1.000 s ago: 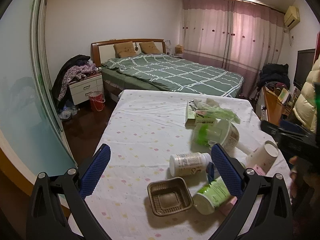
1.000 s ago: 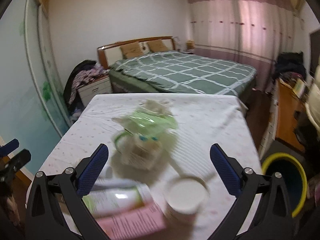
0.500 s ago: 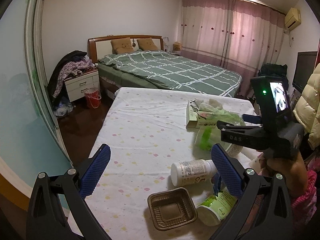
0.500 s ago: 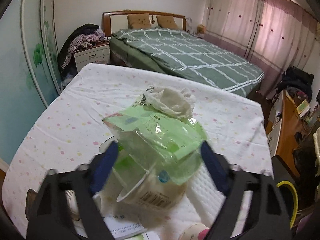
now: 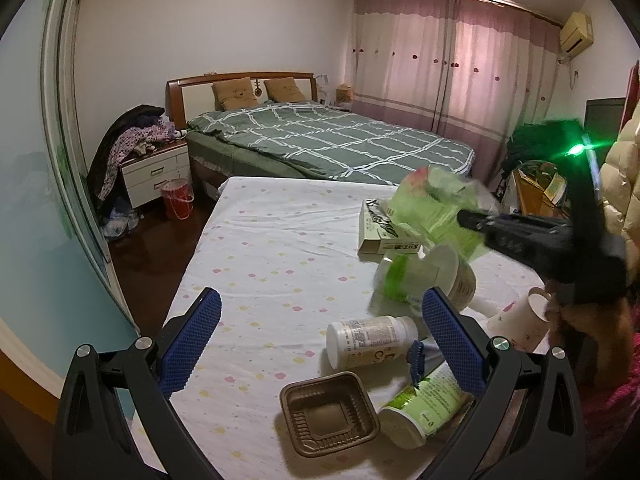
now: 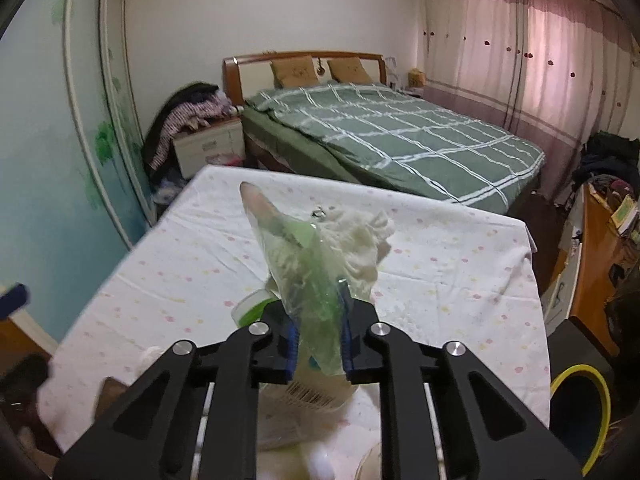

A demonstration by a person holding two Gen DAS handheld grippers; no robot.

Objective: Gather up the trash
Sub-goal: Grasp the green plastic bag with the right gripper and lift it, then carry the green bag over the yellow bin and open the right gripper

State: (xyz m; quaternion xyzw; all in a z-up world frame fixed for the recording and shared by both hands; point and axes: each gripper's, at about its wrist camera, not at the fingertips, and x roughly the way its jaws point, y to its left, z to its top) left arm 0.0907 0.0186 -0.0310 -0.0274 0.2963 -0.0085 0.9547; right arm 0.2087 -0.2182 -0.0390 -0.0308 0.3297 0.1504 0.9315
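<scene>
Trash collection at a bedroom table draped in a white, pastel-dotted cloth [image 5: 280, 240]. Right gripper [image 6: 318, 344], black with blue pads, closing on a crumpled, clear green plastic wrapper [image 6: 308, 280], pads pressed against its sides; wrapper lifted above the right side of the tabletop, over a flat white-and-green cardboard box [image 5: 380, 232] and a toppled white tub with a green label [image 5: 424, 276]. White crumpled tissue [image 6: 360, 248] just behind the wrapper in the right wrist view, contact between the two unclear. Left gripper [image 5: 320, 344] at the near edge of the tabletop, jaws wide apart, nothing between the pads. Near that edge, left to right: brown square plastic tray [image 5: 330, 414], upright and empty; white pill bottle [image 5: 368, 338] on its side just behind it; green-and-white cylindrical container [image 5: 424, 408] on its side, touching the tray's right corner. White paper cup [image 5: 520, 316] on its side near the right edge, beside a hand [image 5: 580, 336] on the right gripper's handle. Off the table's right side, on the floor, black bin with a yellow rim [image 6: 584, 408]. Beyond the far edge, bed with a green checked quilt [image 5: 320, 136], and pink curtains [image 5: 460, 60].
</scene>
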